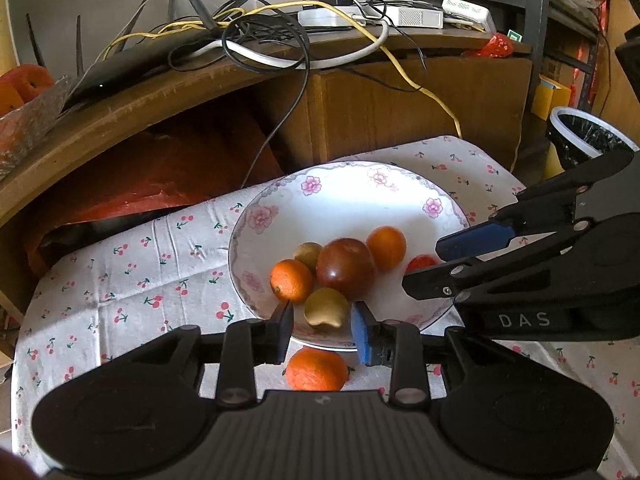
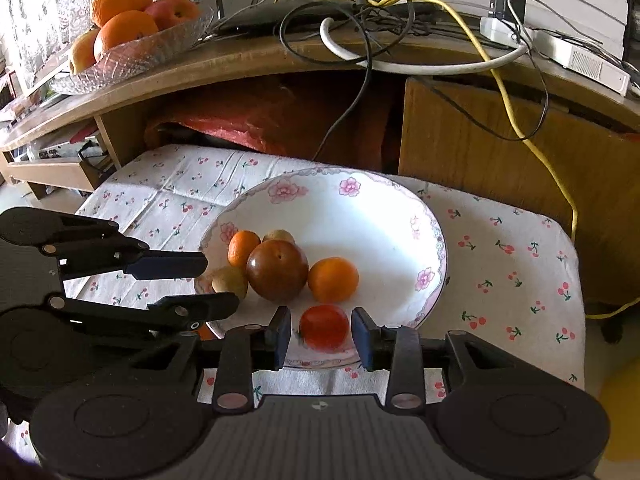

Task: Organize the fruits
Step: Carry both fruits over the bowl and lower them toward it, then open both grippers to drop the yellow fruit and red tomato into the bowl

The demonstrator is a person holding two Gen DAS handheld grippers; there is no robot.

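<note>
I see soft daylight on both feeds, brightest on the far half of the plate (image 1: pixel 348 200), which glares nearly white ahead of my left gripper (image 1: pixel 322 322). The cabinet recess beyond lies in deep shadow. Fisheye bending curves the desk edge (image 2: pixel 224 64), the corners go black, and the red tomato (image 2: pixel 323 326) looks slightly smeared.

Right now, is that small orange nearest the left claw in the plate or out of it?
Out. The small orange lies on the cherry-print cloth, just outside the plate rim, below the open left claw.
</note>
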